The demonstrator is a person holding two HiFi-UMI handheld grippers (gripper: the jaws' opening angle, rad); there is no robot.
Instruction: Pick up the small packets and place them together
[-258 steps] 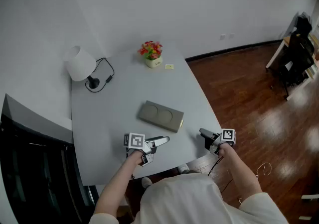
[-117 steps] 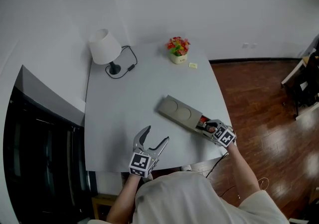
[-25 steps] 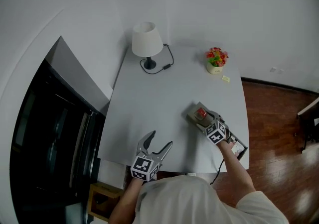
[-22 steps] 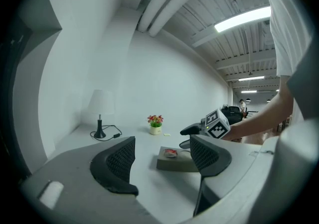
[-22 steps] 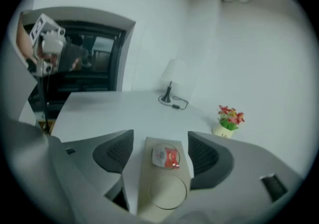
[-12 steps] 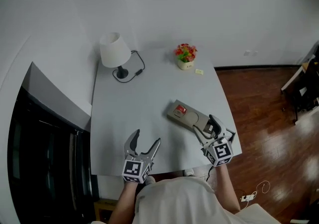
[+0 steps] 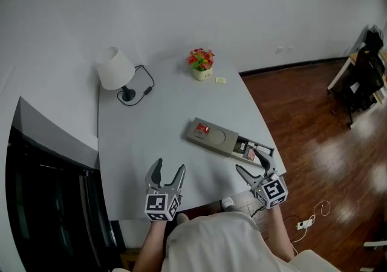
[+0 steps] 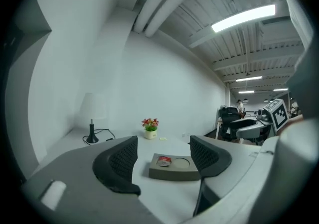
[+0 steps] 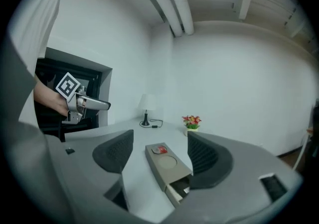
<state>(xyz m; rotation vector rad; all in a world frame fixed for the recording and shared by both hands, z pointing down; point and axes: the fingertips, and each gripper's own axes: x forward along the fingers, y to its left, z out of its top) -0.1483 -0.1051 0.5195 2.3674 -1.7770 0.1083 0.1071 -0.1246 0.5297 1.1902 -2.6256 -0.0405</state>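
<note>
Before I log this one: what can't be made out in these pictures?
- What lies in the open drawer: too small in the head view. In the right gripper view it is partly hidden behind a jaw of the right gripper.
- The small yellow item beside the flower pot: too small in every view to tell a packet from a note.
- Print on the red packet: too small in all views.

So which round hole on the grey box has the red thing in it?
The one at the end of the grey box away from its open drawer: the red packet sits in it. The hole nearer the drawer is empty.
</note>
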